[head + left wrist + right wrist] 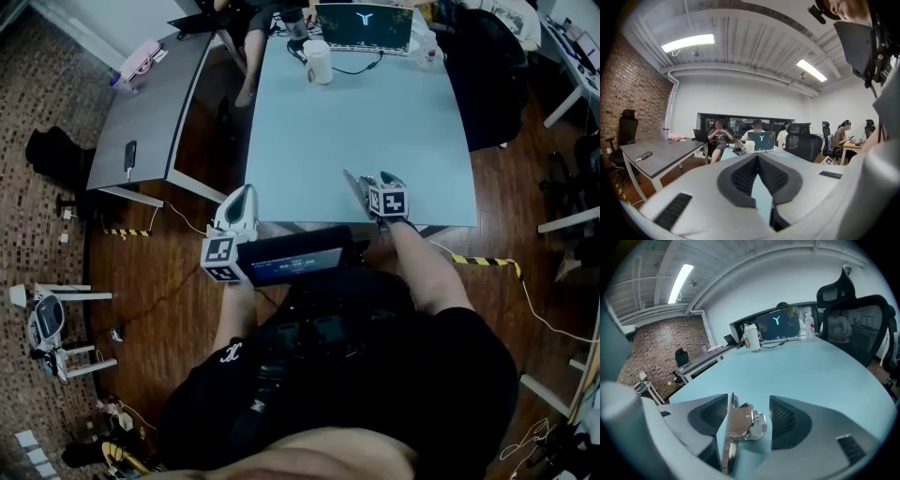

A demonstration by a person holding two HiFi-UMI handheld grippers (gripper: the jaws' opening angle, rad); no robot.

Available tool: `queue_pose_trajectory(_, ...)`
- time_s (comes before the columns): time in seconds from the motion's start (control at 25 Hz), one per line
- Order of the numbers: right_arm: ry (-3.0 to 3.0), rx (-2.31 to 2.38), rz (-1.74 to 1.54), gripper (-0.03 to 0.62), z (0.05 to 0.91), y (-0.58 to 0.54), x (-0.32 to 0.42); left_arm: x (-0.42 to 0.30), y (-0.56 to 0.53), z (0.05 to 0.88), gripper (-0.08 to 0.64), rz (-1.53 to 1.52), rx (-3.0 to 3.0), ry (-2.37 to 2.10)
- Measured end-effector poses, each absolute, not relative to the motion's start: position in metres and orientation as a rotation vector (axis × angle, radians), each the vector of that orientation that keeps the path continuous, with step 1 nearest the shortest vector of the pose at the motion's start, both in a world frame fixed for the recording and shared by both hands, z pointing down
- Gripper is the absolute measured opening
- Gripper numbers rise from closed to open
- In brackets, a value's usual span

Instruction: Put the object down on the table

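A silver metal clip stands on edge between the jaws of my right gripper. It leans against the left pad, and a clear gap separates it from the right pad. The jaws are spread wide and do not press on it. In the head view the right gripper is over the near edge of the pale blue table, with the clip showing as a thin silver strip. My left gripper hangs off the table's near left corner, its tips closed together on nothing.
At the table's far end stand a laptop, a white cup and a bottle. A grey desk with a phone stands left. A black chair is at right. People sit at the far end.
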State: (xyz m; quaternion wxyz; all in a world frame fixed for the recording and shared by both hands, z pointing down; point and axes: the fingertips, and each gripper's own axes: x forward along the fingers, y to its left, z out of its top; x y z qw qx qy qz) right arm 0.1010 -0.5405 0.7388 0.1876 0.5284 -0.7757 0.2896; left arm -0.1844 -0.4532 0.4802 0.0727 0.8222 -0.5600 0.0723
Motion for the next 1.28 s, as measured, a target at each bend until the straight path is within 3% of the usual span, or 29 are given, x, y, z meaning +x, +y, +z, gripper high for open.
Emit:
queue_pose_trajectory(0.2,-2.303,1.668,0.700,0.287,0.670,-0.547,0.131,-0.174,-0.465,0.472,-0.009,0.198,2.500,-1.674)
queue_pose_trajectory(0.4,-2.411,1.822,0.385,0.285,0.571,-0.545,0.166,-0.152,-0.472,0.464,-0.009,0.178,2.537,-1.652)
queue_pose_trajectory(0.48,-2.470,1.851,0.220,0.234,0.529,-0.538,0.174,-0.140,-0.474,0.461,-0.009,0.172,2.558,-1.641)
queue_pose_trajectory(0.6,-2.550,1.890,0.042,0.215,0.478,-0.524,0.186,-0.122,-0.475,0.457,-0.009,0.160,2.581,-1.627)
queue_pose_trajectory(0.72,-2.588,1.939,-0.011,0.075,0.439,-0.506,0.203,-0.106,-0.472,0.454,-0.009,0.159,2.601,-1.615)
queue_pose_trajectory(0.84,-2.647,1.928,-0.056,-0.017,0.413,-0.489,0.216,-0.091,-0.468,0.450,-0.009,0.153,2.614,-1.612)
queue_pose_trajectory(1.28,-2.674,1.908,-0.122,-0.023,0.403,-0.434,0.238,-0.053,-0.436,0.449,-0.009,0.189,2.656,-1.569)
